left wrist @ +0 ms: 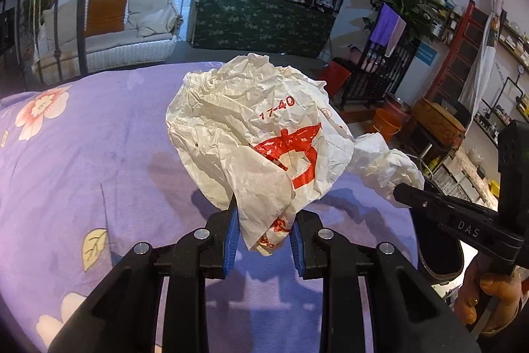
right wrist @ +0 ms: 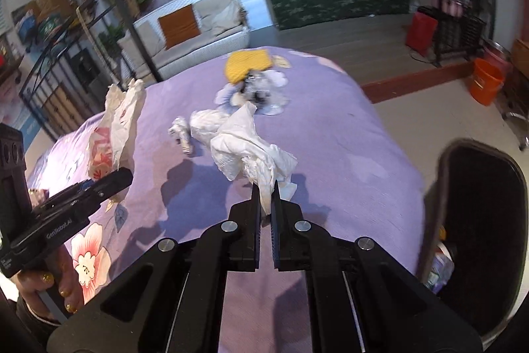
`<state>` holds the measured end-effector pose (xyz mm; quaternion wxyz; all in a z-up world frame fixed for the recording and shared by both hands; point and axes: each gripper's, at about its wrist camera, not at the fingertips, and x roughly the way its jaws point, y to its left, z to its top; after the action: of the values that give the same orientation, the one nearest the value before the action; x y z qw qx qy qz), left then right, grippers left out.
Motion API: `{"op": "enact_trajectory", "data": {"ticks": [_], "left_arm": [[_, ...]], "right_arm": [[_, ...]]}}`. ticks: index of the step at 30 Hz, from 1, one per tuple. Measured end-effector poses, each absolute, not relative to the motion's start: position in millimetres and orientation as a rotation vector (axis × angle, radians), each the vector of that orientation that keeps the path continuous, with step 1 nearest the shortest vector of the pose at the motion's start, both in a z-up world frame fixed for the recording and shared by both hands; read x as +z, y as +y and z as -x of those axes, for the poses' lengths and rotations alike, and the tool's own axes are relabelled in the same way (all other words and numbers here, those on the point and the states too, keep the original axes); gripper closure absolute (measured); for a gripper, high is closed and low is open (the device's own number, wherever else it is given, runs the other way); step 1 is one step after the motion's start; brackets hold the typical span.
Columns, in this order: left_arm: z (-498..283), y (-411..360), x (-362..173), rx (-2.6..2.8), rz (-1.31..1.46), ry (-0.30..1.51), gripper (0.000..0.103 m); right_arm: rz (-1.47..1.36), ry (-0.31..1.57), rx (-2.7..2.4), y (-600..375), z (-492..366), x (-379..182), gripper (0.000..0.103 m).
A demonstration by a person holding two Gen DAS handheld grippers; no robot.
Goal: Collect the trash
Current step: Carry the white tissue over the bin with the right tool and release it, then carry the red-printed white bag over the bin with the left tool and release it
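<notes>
1. The left gripper is clenched on the lower tail of a crumpled white paper bag with red print. The bag bulges upward from the blue pads and is held clear above the bed.
2. The right gripper is clenched on a thin corner of a wad of white tissue, its jaws almost touching. The tissue hangs just above the bed.
3. The bag's long axis runs up and away from the left gripper, wide at the top and narrow at the pinched end. The tissue stretches away from the right gripper, a twisted tip at its far end.
4. Beyond the tissue on the bed lies a smaller crumpled white scrap. Farther on is a clear plastic wrapper, and past it a yellow cloth near the bed's far edge.
5. A black bin stands just beside the bed on its right side, some rubbish inside.
6. The bed is covered in a purple sheet printed with pink flowers and pale leaves.
7. Past the bed are a grey floor, an orange bucket, a white wicker sofa with an orange cushion, and a counter draped in dark green floral cloth.
</notes>
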<state>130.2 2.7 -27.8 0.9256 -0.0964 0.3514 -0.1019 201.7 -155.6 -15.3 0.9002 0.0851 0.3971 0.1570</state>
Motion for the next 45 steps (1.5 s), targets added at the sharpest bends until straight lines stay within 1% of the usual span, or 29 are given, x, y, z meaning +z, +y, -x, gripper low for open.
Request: {"op": "enact_trajectory", "data": {"ticks": [10, 17, 23, 25, 26, 27, 28, 37, 42, 45], "left_arm": [[-129, -66, -25, -0.405, 0.127, 0.726, 0.077], [-124, -109, -25, -0.526, 0.049, 0.716, 0.077], [-119, -142, -30, -0.591, -0.002, 0.736, 0.077], [-117, -152, -31, -0.61, -0.023, 0.732, 0.077], [-117, -156, -31, -0.623, -0.032, 0.731, 0.077], [-116, -159, -31, -0.633, -0.038, 0.732, 0.077], [-115, -163, -32, -0.643, -0.044, 0.734, 0.077], [-113, -209, -47, -0.73, -0.15, 0.779, 0.077], [-117, -241, -58, -0.78, -0.202, 0.817, 0.077], [-117, -259, -62, -0.813, -0.238, 0.825, 0.077]], "right_arm": [[-0.311, 0.782, 0.026, -271, -150, -30, 0.097], [-0.355, 0.817, -0.195, -339, -131, -60, 0.097], [-0.397, 0.886, -0.25, -365, -127, -95, 0.096], [-0.426, 0.895, -0.247, -367, -130, -104, 0.085], [-0.443, 0.896, -0.243, -369, -130, -107, 0.062], [-0.459, 0.893, -0.244, -370, -130, -110, 0.035], [-0.46, 0.879, -0.255, -371, -128, -110, 0.028], [-0.419, 0.77, -0.342, -381, -108, -83, 0.026], [-0.415, 0.726, -0.404, -399, -90, -69, 0.021], [-0.426, 0.715, -0.434, -407, -83, -65, 0.021]]}}
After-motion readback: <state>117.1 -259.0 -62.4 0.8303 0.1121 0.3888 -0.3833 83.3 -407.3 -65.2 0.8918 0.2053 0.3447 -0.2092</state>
